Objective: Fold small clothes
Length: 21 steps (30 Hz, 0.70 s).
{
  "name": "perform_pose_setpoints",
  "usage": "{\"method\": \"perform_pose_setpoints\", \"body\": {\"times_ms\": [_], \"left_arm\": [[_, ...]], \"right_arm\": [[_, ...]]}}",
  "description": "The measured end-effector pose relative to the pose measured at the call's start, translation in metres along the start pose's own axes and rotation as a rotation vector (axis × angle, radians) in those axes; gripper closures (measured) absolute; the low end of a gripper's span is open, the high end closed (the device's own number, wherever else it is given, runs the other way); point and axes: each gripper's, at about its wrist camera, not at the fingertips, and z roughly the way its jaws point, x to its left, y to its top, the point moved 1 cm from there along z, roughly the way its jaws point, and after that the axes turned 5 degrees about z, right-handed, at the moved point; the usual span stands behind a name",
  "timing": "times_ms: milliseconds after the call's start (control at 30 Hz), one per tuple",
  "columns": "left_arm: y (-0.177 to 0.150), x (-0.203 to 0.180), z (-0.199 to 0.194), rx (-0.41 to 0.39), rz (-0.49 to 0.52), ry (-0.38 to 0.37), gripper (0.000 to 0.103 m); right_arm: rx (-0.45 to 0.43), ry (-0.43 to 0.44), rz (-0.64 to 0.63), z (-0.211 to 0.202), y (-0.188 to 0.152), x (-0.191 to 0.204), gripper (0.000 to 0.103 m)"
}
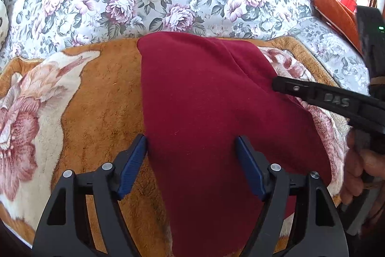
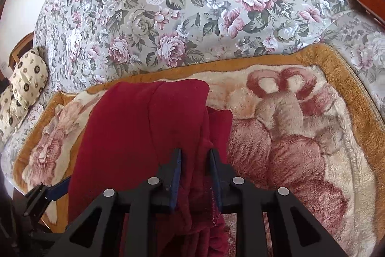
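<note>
A dark red garment lies folded lengthwise on a plush orange blanket. My left gripper hovers open at its near end: the left pad sits at the garment's left edge, the right pad over the cloth. In the right wrist view the red garment has a bunched fold along its right side. My right gripper stands narrow with that fold pinched between its blue pads. One of the right gripper's fingers shows at the garment's right edge. The left gripper peeks out beside the garment's left edge.
The blanket with its rose pattern lies on a floral bedspread. A cream patterned pillow sits at the far left, an orange cushion at the far right. A person's hand holds the right gripper.
</note>
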Motion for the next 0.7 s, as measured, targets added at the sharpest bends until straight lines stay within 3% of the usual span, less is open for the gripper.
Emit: {"method": "perform_pose_setpoints", "body": {"times_ms": [267,333,367,433,567,700], "left_arm": [[-0.001,-0.007,-0.008,-0.042,0.051,0.073,0.027],[-0.002,-0.005,-0.011,-0.049,0.053,0.083,0.027],[-0.002,-0.004,-0.012,-0.052,0.052,0.09,0.027],[-0.003,0.0,-0.017,-0.064,0.045,0.099,0.027],[-0.003,0.01,-0.026,-0.083,0.026,0.146,0.027],[0.001,0.019,-0.035,-0.1,-0.008,0.183,0.027]], "right_arm": [[-0.079,0.069,-0.139,-0.055,-0.02,0.041,0.082],[-0.055,0.034,-0.174,-0.045,-0.029,0.045,0.082],[-0.033,-0.028,-0.185,-0.034,-0.034,0.042,0.082],[0.01,-0.092,-0.172,-0.014,-0.04,0.03,0.082],[0.002,0.001,-0.064,-0.027,-0.04,0.017,0.082],[-0.03,-0.004,-0.089,-0.047,-0.04,0.028,0.079]]}}
